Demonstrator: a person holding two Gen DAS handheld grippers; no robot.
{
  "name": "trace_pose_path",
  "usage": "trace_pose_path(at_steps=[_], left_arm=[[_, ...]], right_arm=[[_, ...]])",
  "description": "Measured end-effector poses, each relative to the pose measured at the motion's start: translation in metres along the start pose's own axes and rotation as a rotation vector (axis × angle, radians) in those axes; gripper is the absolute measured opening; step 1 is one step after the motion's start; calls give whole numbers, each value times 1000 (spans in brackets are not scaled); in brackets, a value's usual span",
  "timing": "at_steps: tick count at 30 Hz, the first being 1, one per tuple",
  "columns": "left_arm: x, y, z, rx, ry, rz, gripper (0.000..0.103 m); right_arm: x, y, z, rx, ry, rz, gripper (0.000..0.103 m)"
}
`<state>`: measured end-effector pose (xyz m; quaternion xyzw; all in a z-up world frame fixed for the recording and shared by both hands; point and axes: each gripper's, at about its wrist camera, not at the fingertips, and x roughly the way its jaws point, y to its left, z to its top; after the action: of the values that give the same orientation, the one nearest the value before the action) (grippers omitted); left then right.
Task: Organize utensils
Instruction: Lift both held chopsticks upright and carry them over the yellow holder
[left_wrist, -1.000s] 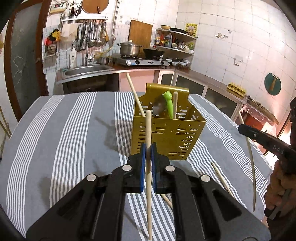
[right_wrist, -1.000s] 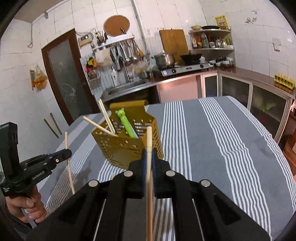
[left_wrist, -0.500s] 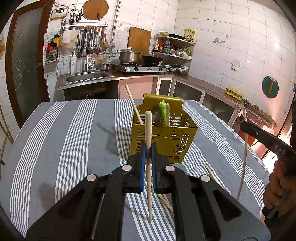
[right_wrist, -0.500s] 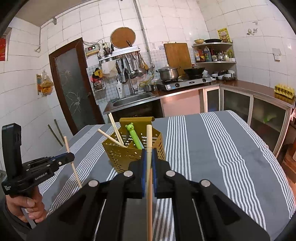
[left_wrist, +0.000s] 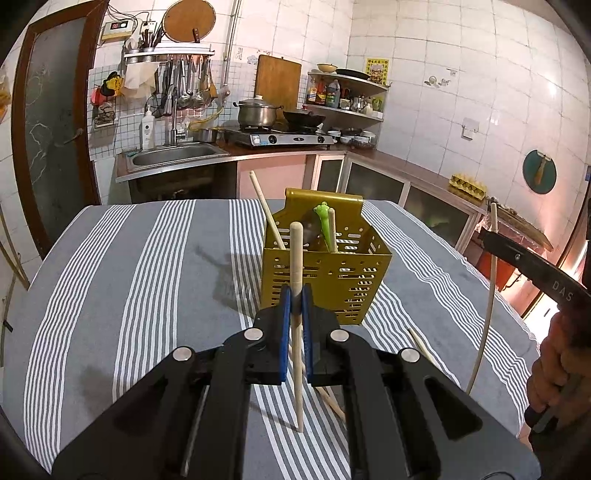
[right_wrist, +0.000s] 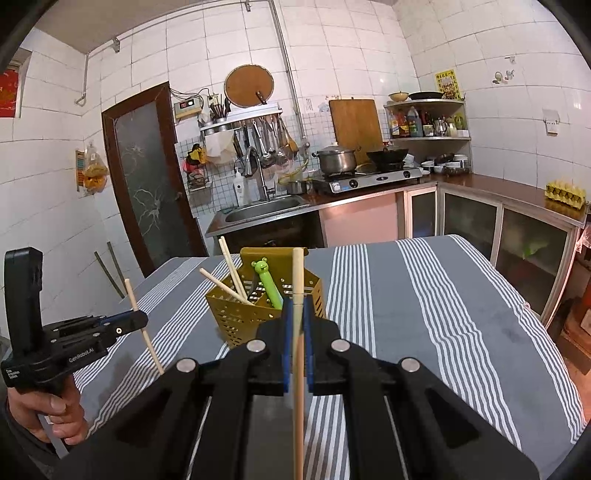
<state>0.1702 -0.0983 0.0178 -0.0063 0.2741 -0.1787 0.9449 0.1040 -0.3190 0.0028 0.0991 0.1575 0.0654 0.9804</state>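
A gold perforated utensil holder (left_wrist: 347, 284) (right_wrist: 236, 317) stands on the striped tablecloth with two chopsticks and a green frog pen (left_wrist: 325, 225) (right_wrist: 267, 284) in it. My left gripper (left_wrist: 294, 295) is shut on an upright wooden chopstick (left_wrist: 296, 251), just in front of the holder. My right gripper (right_wrist: 297, 306) is shut on another chopstick (right_wrist: 297, 269), also short of the holder. Each wrist view shows the other gripper (left_wrist: 491, 238) (right_wrist: 142, 319) off to the side with its stick.
Loose chopsticks (left_wrist: 419, 343) lie on the cloth below and to the right of my left gripper. The table (right_wrist: 461, 314) drops off at its right edge. A kitchen counter with a sink (left_wrist: 173, 153) and a stove (right_wrist: 369, 179) runs behind the table.
My right gripper has lifted and drawn back with its chopstick, so the holder looks smaller and lower. The right chopstick now hangs more upright. The left gripper has hardly moved.
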Motion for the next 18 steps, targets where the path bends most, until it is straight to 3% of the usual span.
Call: trace_pose_path(at_steps=[18], left_arm=[[-8, 13, 5, -20, -15, 7, 5]], right_arm=[[3, 10, 5, -17, -25, 8, 6]])
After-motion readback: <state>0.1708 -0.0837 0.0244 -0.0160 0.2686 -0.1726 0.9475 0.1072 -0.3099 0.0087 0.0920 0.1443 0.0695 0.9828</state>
